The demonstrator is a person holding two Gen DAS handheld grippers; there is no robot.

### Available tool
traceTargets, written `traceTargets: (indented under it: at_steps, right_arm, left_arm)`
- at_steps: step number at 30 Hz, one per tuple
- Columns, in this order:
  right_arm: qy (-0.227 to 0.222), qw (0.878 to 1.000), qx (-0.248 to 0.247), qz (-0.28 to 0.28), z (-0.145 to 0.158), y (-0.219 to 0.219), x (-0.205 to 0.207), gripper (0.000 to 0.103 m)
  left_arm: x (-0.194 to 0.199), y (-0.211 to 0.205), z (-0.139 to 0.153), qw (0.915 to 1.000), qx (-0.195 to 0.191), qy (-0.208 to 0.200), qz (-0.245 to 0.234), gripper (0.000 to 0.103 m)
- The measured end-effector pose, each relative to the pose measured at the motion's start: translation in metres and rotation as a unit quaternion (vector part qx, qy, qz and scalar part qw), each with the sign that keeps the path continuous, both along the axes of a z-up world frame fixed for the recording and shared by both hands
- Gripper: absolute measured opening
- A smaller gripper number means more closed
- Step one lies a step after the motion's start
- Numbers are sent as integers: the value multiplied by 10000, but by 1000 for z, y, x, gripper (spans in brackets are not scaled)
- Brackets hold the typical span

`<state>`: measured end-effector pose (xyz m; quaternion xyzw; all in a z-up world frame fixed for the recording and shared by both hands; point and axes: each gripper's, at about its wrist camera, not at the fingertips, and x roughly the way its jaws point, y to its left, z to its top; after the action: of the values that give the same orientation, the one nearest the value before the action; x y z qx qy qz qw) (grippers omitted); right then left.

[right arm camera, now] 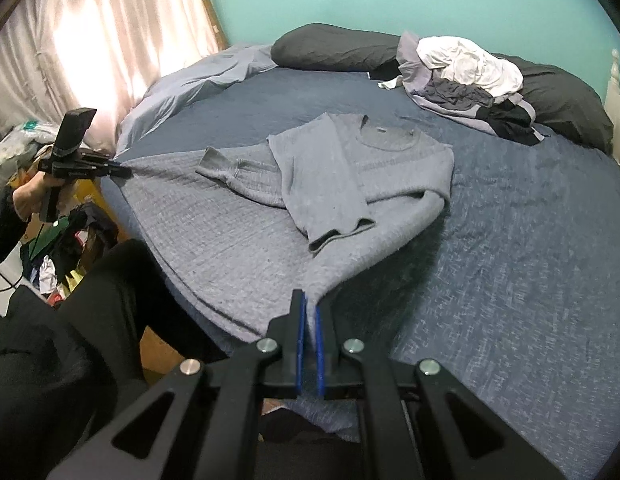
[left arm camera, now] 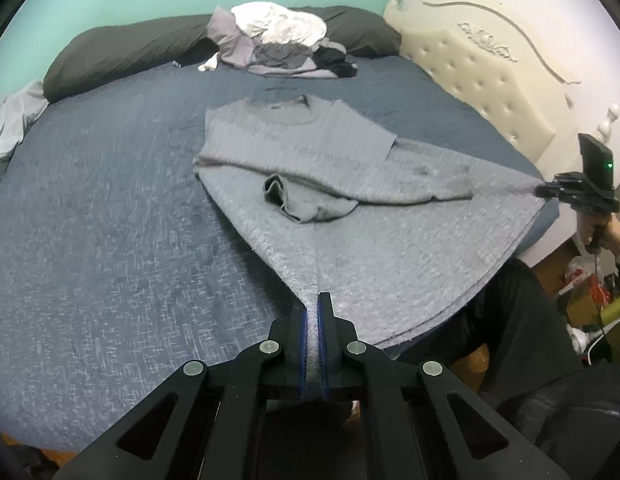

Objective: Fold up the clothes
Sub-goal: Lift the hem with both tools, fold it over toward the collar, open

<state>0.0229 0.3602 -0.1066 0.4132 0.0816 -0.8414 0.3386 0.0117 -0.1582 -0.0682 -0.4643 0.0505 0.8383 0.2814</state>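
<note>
While both my hands lift the hem:
Left tool (left arm camera: 313,312): clamped on the grey sweater's (left arm camera: 310,152) left hem corner.
Sweater: stretched ahead of both tools, sleeves folded across its body, on the bed (right arm camera: 510,240).
Right tool (right arm camera: 309,312): clamped on the right hem corner.
Clothes pile (right arm camera: 466,76): far beyond, by the pillows.

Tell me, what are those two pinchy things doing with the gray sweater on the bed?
A person is folding a gray sweater on the bed. The left gripper and the right gripper are each clamped shut on a bottom corner of it, holding the hem stretched and lifted off the near edge of the bed. Both sleeves are already folded across the body. A pile of other clothes waits by the dark pillows.
</note>
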Motion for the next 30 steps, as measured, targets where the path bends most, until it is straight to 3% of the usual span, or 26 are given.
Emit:
traceTargets:
  at_steps: [15, 21, 30]
  right_arm:
    - [414, 9984, -319, 223, 57, 17, 44, 4]
    - [373, 9986, -370, 99, 60, 29, 28, 4]
    - [279, 9988, -412, -47, 58, 23, -26, 4]
  left_arm:
    - [30, 4, 44, 9980, 429, 337, -309, 4]
    - [5, -5, 41, 9984, 499, 254, -107, 4]
    - [-72, -6, 31, 9976, 649, 82, 204, 4]
